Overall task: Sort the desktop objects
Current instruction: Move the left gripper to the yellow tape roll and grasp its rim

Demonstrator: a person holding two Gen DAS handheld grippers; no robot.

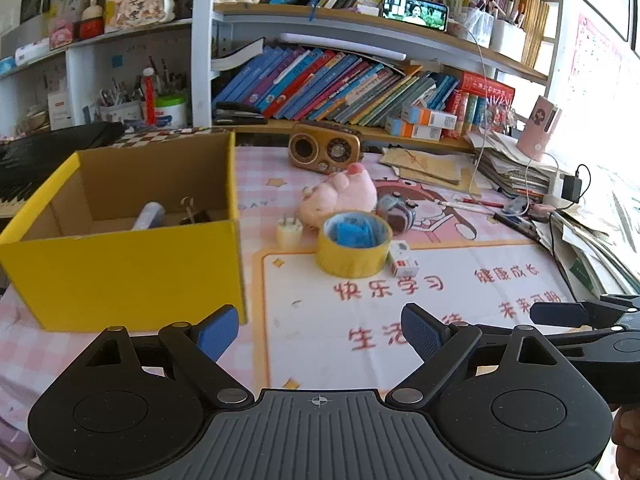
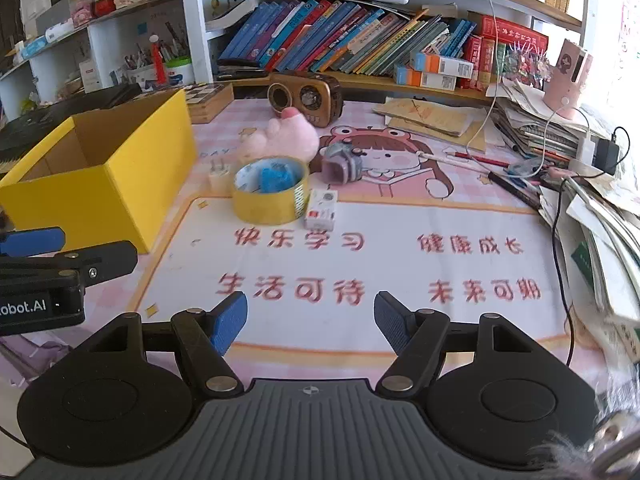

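A yellow cardboard box (image 1: pixel 128 272) (image 2: pixel 132 184) stands open at the left, with a grey tube (image 1: pixel 149 216) and a small dark item inside. On the pink desk mat lie a yellow tape roll (image 1: pixel 354 258) (image 2: pixel 272 204) with a blue object inside, a white plug (image 1: pixel 289 232) (image 2: pixel 218 176), a small white box (image 1: pixel 403 263) (image 2: pixel 321 209), a pink plush toy (image 1: pixel 340 196) (image 2: pixel 280 138) and a small grey toy camera (image 1: pixel 396 210) (image 2: pixel 343 164). My left gripper (image 1: pixel 320 332) and right gripper (image 2: pixel 310 320) are both open and empty, low over the mat's front.
A brown retro radio (image 1: pixel 325 147) (image 2: pixel 306 98) stands behind the toys. Pens (image 2: pixel 472 158), papers and cables pile up at the right edge (image 2: pixel 592 208). Bookshelves (image 1: pixel 340 80) back the desk. A black keyboard (image 1: pixel 36 156) lies left of the box.
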